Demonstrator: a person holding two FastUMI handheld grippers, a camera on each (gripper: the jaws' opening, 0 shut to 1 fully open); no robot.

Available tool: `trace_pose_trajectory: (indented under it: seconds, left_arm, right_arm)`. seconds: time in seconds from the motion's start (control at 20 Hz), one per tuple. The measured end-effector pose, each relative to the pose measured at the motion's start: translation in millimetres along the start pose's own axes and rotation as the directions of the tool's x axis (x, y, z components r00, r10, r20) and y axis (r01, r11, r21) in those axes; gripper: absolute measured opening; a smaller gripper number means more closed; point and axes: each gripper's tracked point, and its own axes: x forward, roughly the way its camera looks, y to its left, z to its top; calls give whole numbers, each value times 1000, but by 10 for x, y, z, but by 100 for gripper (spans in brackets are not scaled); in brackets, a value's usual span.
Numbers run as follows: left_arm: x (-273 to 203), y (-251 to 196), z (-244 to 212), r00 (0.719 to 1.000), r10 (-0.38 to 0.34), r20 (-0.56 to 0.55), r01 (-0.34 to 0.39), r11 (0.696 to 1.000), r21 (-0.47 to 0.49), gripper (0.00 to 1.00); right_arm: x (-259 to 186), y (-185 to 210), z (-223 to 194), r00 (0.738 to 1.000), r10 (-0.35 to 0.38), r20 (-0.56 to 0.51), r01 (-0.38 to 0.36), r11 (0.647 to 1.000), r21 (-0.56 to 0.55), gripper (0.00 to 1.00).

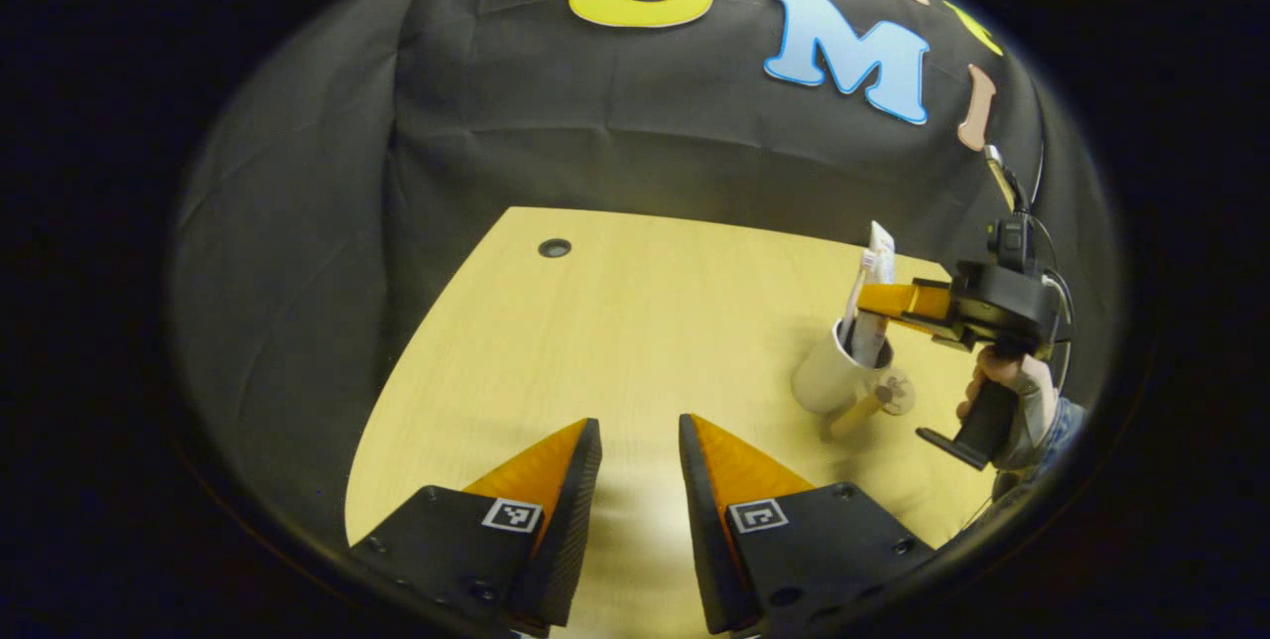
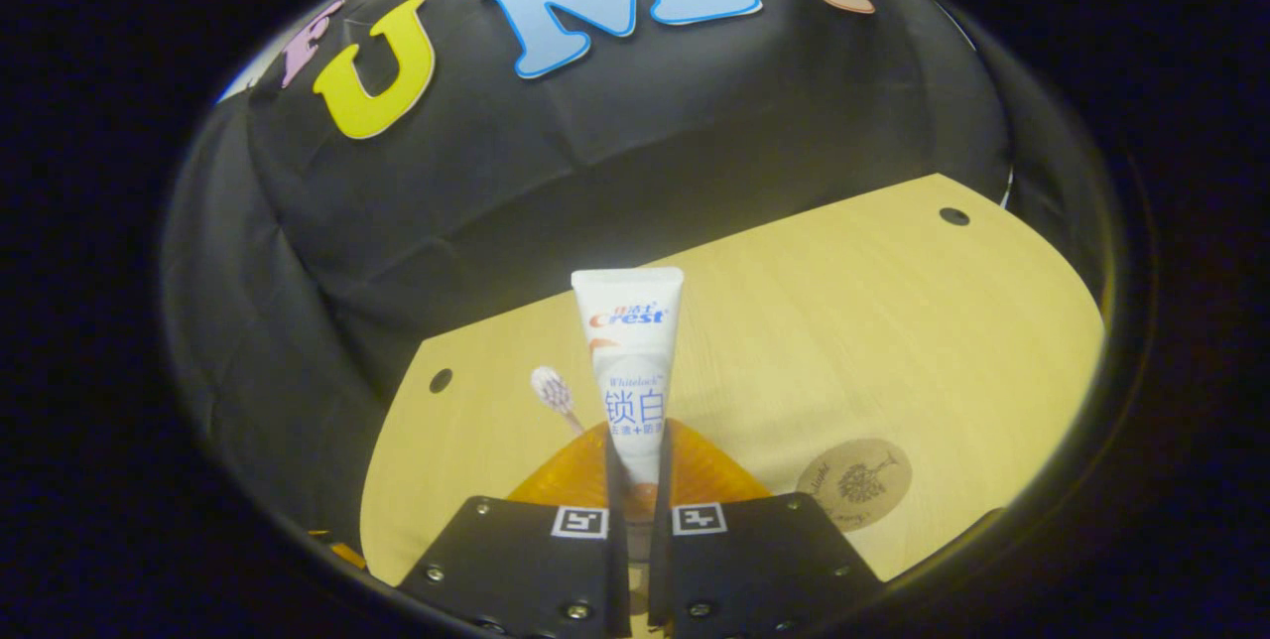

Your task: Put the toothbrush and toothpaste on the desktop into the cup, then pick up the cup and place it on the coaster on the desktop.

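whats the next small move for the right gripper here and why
Probably open the right gripper and let go of the toothpaste. Its fingers clamp the tube, and in the left gripper view the tube stands in the white cup beside the toothbrush. The cup comes next, since the coaster lies bare. The left gripper hangs open.

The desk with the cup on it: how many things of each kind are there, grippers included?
Grippers: 2, left gripper, right gripper
Cup: 1
Toothpaste: 1
Toothbrush: 1
Coaster: 1
Total: 6
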Motion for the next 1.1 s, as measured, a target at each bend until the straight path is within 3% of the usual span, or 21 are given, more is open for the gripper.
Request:
trace_pose_trajectory:
  seconds: [0.4,0.45,0.8,1.1]
  left_arm:
    - [55,-563,-29,996,-86,-8,86,995,45,54]
    - [63,-656,-22,995,-99,-9,99,994,51,54]
    - [179,-1276,-39,982,-188,-22,189,977,95,54]
    - [341,-1892,-62,957,-283,-69,290,950,118,54]
  right_arm:
    - [-283,-84,-185,1000,7,-24,-7,1000,-11,32]
    - [-315,-82,-217,999,15,-32,-15,1000,-10,39]
    - [-678,-164,113,998,47,42,-48,998,36,37]
    - [-979,-707,344,996,-23,90,15,996,87,39]
